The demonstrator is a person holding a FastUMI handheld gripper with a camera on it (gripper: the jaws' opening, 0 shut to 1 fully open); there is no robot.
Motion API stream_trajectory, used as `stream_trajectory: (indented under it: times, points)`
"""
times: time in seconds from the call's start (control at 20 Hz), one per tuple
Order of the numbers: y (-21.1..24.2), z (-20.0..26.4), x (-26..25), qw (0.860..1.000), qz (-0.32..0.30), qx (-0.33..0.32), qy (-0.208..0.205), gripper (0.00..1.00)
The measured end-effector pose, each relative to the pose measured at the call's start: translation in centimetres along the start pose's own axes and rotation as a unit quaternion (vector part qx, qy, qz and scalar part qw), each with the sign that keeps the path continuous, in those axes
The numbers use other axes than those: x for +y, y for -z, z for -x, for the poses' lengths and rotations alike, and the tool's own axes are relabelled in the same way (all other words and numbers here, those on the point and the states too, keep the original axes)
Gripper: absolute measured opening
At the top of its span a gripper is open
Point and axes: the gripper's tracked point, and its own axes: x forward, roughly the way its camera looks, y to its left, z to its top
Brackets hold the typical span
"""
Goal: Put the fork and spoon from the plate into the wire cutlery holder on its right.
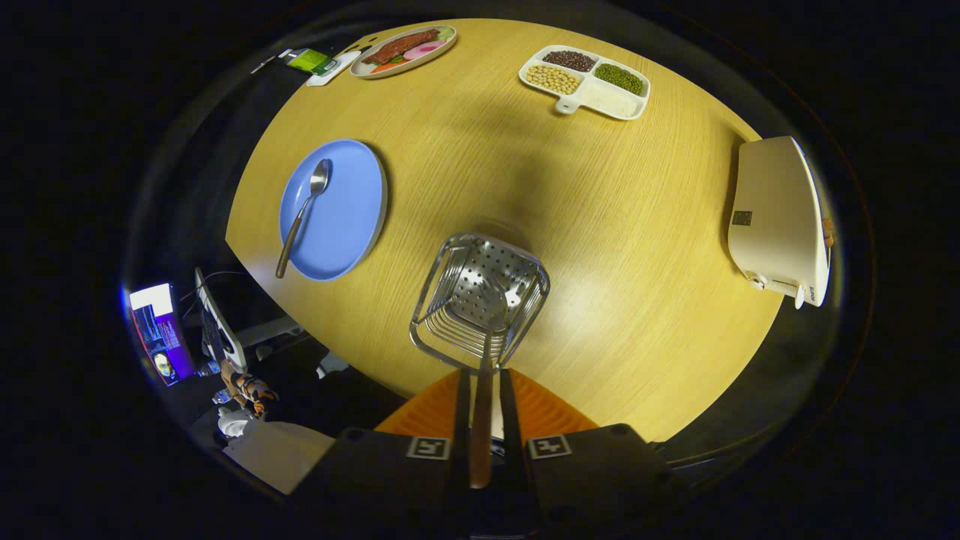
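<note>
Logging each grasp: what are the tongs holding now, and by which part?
The tongs are shut on the fork, gripped by its handle, its head down inside the wire cutlery holder.

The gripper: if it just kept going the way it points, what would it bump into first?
Probably the wire holder. The gripper is shut on a fork whose head already reaches into the holder just ahead of the fingers, so the fork would likely touch its perforated bottom first. Depth is hard to judge here.

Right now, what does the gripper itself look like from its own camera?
The gripper has two narrow fingers running forward side by side, each flanked by a ridged, wedge-shaped panel. Behind them sit two dark, blocky bodies with rounded corners and small screw holes. Each block carries a square black-and-white tag near its inner edge. No cables are visible.
</note>
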Motion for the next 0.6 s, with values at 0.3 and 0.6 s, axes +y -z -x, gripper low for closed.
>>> stream_trajectory:
  times: [0.3, 0.6]
  points:
    - [-1.7, 2.9, 3.0, 0.996, -0.014, -0.085, -0.038, 1.00]
    - [-1.2, 4.6, 5.4, 0.989, 0.000, -0.145, -0.026, 1.00]
